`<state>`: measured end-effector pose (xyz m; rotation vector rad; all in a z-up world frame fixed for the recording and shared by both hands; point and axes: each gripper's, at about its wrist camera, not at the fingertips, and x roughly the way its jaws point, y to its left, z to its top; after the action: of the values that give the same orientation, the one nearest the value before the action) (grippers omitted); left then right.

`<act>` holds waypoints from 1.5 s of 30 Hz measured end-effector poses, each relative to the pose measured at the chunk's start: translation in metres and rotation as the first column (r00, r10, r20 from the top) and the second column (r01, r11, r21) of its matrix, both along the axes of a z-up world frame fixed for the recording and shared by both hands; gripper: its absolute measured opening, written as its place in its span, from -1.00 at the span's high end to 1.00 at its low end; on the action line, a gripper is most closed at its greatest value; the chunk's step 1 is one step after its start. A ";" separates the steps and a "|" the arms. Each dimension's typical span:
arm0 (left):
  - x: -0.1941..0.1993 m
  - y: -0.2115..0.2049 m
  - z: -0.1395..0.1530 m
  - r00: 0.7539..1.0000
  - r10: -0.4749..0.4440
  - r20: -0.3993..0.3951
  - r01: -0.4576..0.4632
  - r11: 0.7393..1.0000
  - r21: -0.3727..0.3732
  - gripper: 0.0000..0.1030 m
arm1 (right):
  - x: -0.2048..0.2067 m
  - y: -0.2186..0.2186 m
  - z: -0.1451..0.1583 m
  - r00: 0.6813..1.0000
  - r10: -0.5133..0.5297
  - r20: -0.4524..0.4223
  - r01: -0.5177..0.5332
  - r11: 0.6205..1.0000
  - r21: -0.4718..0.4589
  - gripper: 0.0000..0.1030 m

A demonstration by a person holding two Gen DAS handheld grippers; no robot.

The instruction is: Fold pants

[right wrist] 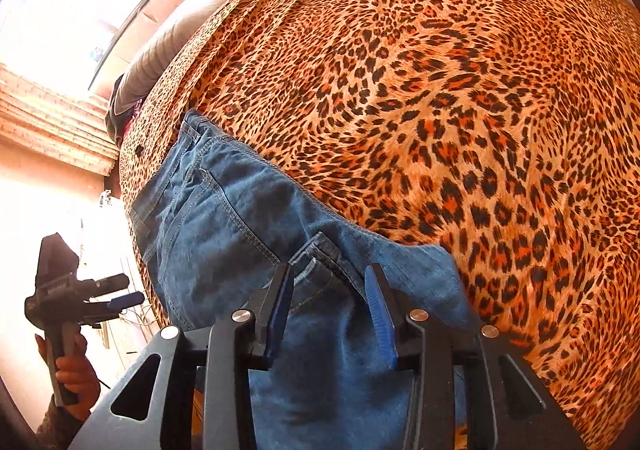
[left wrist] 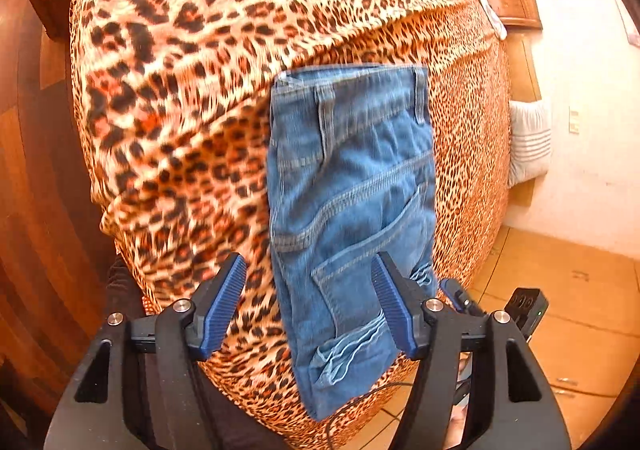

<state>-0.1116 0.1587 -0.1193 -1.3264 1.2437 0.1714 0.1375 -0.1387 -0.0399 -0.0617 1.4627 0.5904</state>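
Both tools, left [left wrist: 310, 302] and right [right wrist: 330, 314], gape empty over folded jeans [left wrist: 352, 210] on the leopard-print bedspread [left wrist: 180, 90].

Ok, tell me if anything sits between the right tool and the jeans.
Nothing visible does. The right tool hangs directly over the folded jeans on the leopard-print bedspread, jaws open with only denim showing between them. The left tool is off to the side, past the bed's edge.
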 end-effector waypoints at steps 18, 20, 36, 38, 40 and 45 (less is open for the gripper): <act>0.041 0.032 -0.044 0.999 0.014 0.035 -0.006 0.978 -0.207 -0.32 | 0.075 0.213 -0.058 0.972 0.212 -0.097 -0.217 0.975 -0.040 -0.11; 0.041 0.033 -0.045 0.998 0.038 0.046 -0.026 0.973 -0.227 -0.43 | 0.078 0.234 -0.072 0.949 0.280 -0.147 -0.289 0.956 -0.045 -0.12; 0.082 0.019 -0.021 0.999 -0.005 0.049 0.005 1.000 -0.013 0.68 | 0.050 0.271 -0.047 0.822 0.568 -0.039 -0.569 0.821 -0.050 0.74; 0.085 0.012 0.001 0.996 -0.050 0.068 0.046 0.997 0.064 0.69 | 0.048 0.259 -0.030 0.834 0.551 -0.018 -0.552 0.834 0.001 0.74; 0.084 0.004 0.023 0.992 -0.091 0.088 0.079 0.988 0.131 0.69 | 0.047 0.246 -0.011 0.846 0.533 0.012 -0.533 0.844 0.054 0.74; 0.080 -0.022 0.071 0.974 -0.183 0.136 0.143 0.955 0.258 0.69 | 0.039 0.206 0.040 0.876 0.474 0.085 -0.482 0.856 0.186 0.74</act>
<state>-0.0313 0.1368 -0.0484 -0.9980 1.1502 0.0973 0.1768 0.0673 0.0006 -0.2826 1.3455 1.1388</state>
